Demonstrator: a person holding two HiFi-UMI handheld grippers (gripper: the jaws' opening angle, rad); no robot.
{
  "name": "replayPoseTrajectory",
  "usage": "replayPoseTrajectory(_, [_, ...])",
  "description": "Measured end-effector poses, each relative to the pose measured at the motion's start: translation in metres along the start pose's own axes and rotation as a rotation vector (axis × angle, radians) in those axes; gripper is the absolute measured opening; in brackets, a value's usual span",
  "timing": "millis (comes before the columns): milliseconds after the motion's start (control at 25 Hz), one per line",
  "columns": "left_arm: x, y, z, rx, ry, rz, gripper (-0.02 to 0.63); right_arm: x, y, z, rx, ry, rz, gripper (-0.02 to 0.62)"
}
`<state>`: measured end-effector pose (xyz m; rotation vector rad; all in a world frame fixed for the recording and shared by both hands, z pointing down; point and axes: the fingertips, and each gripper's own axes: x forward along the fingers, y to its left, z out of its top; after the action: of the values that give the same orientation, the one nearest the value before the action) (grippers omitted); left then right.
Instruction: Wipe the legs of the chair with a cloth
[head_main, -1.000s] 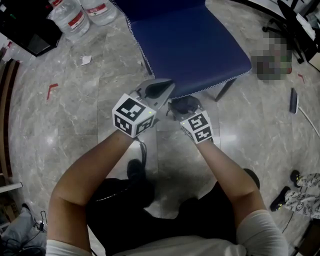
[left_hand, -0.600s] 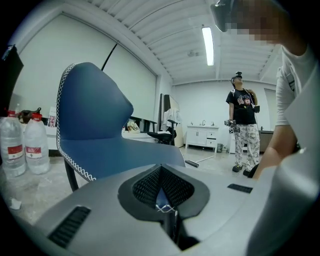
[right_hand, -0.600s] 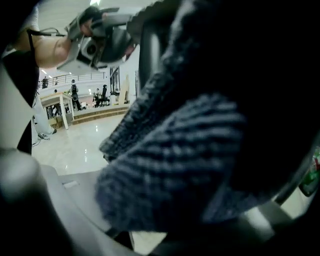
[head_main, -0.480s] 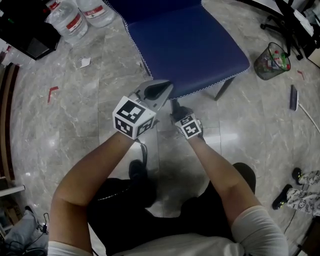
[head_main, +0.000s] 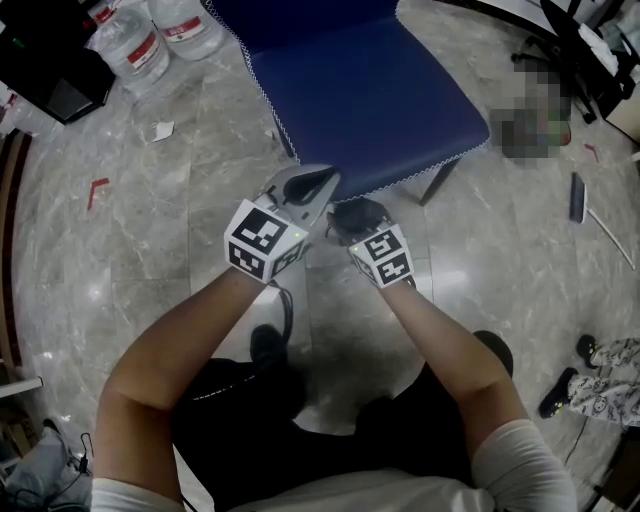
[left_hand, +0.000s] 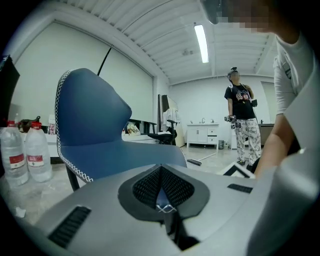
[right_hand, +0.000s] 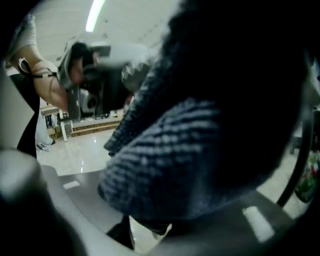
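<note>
The blue chair (head_main: 360, 90) stands ahead of me; its seat edge with white stitching (left_hand: 100, 135) fills the left gripper view. One dark leg (head_main: 437, 183) shows under the seat's right front corner. The leg at the near corner is hidden behind the grippers. My right gripper (head_main: 352, 215) is shut on a dark grey knit cloth (head_main: 362, 211) just below the seat's front edge. That cloth (right_hand: 190, 150) fills the right gripper view. My left gripper (head_main: 318, 183) is beside it on the left, its jaws shut with nothing between them (left_hand: 162, 200).
Water bottles (head_main: 135, 45) and a black box (head_main: 50, 70) stand on the marble floor at the far left. An office chair base (head_main: 570, 40) is at the far right, and a dark flat object (head_main: 578, 197) lies on the floor. Another person (left_hand: 242, 120) stands across the room.
The right gripper dipped lower with the cloth half a second ago and has come back up under the seat edge. The left gripper has hardly moved.
</note>
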<state>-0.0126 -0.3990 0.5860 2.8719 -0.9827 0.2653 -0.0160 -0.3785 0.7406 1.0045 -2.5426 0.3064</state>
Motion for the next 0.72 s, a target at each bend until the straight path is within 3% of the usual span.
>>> replayPoseTrajectory(120, [0.002, 0.0, -0.001, 0.01, 0.007, 0.019, 0.006, -0.018, -0.001, 0.046, -0.056, -0.13, -0.013, 0.176])
replayPoseTrajectory(320, [0.004, 0.0, 0.0, -0.001, 0.009, 0.013, 0.006, -0.009, -0.003, 0.022, -0.071, -0.147, -0.046, 0.175])
replayPoseTrajectory(400, [0.004, 0.0, 0.0, 0.007, 0.014, 0.01, 0.006, 0.003, -0.004, -0.007, -0.067, -0.085, -0.041, 0.176])
replayPoseTrajectory(600, [0.003, 0.0, -0.001, 0.013, 0.028, 0.026, 0.006, 0.039, -0.008, -0.122, 0.016, 0.219, -0.024, 0.175])
replayPoseTrajectory(720, [0.006, -0.003, -0.001, 0.046, 0.036, 0.015, 0.006, 0.052, -0.01, -0.167, 0.04, 0.335, -0.022, 0.175])
